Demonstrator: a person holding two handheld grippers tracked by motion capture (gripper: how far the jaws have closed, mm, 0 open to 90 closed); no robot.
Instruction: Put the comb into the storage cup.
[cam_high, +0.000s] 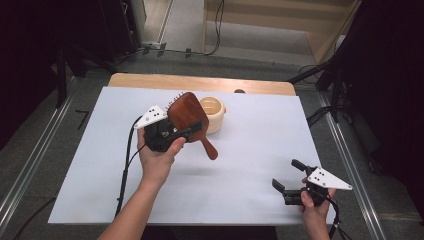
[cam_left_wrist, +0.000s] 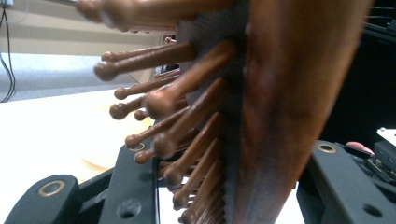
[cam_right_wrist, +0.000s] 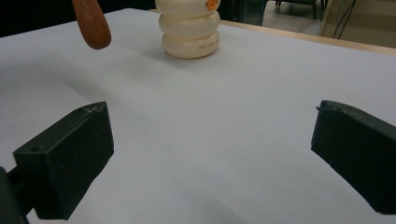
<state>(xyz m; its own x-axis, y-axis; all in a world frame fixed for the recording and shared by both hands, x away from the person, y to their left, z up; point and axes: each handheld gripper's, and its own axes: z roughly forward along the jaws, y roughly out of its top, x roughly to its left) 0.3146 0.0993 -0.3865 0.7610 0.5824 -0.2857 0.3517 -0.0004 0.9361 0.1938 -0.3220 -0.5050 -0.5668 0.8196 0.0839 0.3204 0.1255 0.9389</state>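
The left gripper (cam_high: 172, 131) is clamping a wooden hairbrush (cam_high: 189, 117) by its oval head and holding it lifted above the white table (cam_high: 250, 150). The brush is showing a smooth, reddish-brown back in the high view, with its short handle slanting down to the right; in the left gripper view, round-tipped wooden pins (cam_left_wrist: 159, 102) are sticking out from a dark pad. Just behind it, a cream ribbed cup (cam_high: 212, 113) is standing upright. The right gripper (cam_high: 290, 181) is resting near the table's front right corner, jaws spread wide and holding nothing.
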